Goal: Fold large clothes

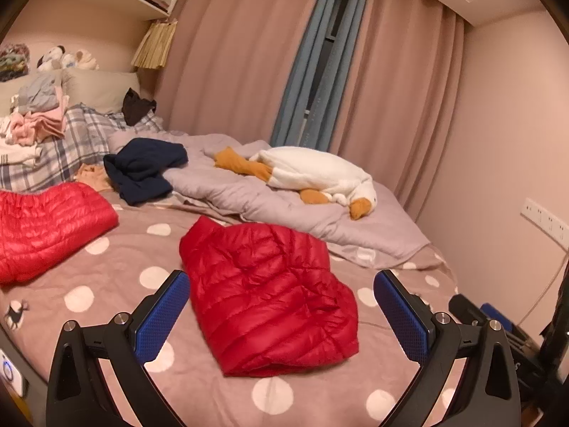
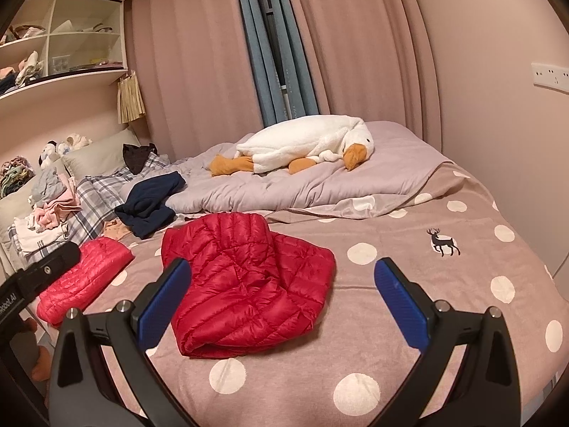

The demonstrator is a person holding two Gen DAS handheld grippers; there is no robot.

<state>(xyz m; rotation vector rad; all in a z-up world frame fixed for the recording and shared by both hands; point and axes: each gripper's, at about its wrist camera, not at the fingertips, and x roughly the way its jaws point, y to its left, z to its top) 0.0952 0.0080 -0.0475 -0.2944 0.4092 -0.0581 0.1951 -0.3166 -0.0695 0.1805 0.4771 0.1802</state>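
A red quilted down jacket (image 1: pixel 270 295) lies folded into a compact bundle on the polka-dot bedspread (image 1: pixel 117 270); in the right wrist view the same red jacket (image 2: pixel 245 284) sits just ahead. My left gripper (image 1: pixel 281 316) is open, its blue pads either side of the jacket's near edge and above it. My right gripper (image 2: pixel 282 302) is open too, with the bundle's right part between its fingers, nothing gripped. A second, pinker red down garment (image 1: pixel 46 227) lies folded to the left, also the pinker garment (image 2: pixel 85 277) in the right wrist view.
A navy garment (image 1: pixel 145 170), a grey duvet (image 1: pixel 284 199) with a white goose plush (image 1: pixel 320 174), and piled clothes (image 1: pixel 39 121) on plaid pillows fill the far side. The left gripper's body (image 2: pixel 32 284) shows at the left edge. Curtains and walls surround the bed.
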